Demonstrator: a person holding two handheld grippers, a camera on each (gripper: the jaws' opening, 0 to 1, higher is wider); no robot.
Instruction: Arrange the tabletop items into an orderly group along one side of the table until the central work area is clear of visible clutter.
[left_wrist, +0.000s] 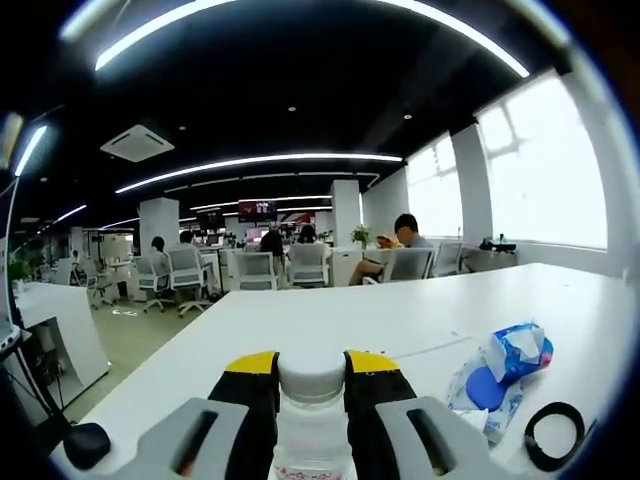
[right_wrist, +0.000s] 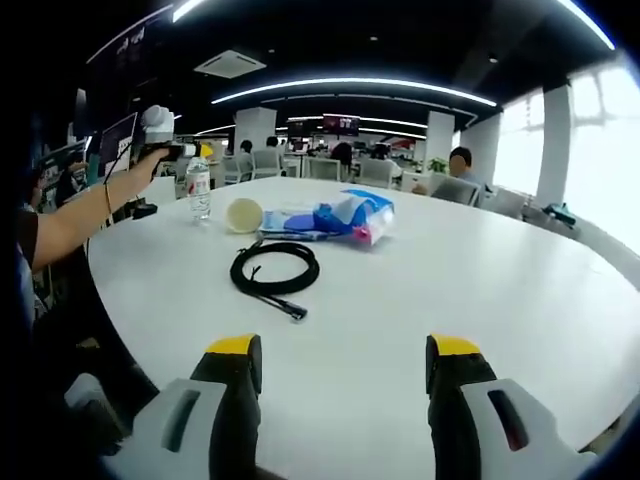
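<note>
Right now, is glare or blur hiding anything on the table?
Left gripper view: windows blow out white, but the water bottle between the fingers and the blue wipes pack stay sharp. Right gripper view: evenly lit, black cable crisp; fisheye bends the table edge.

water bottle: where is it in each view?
Left gripper view: water bottle bottom centre, white cap up, gripped in the left tongs.
Right gripper view: upper left, standing on the table, left tongs at its cap.
Shared landmark: blue tissue pack.

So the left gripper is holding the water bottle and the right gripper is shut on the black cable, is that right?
Not quite. In the right gripper view the right gripper is open and empty; the black cable lies coiled on the table ahead. The left gripper does hold the water bottle.
</note>
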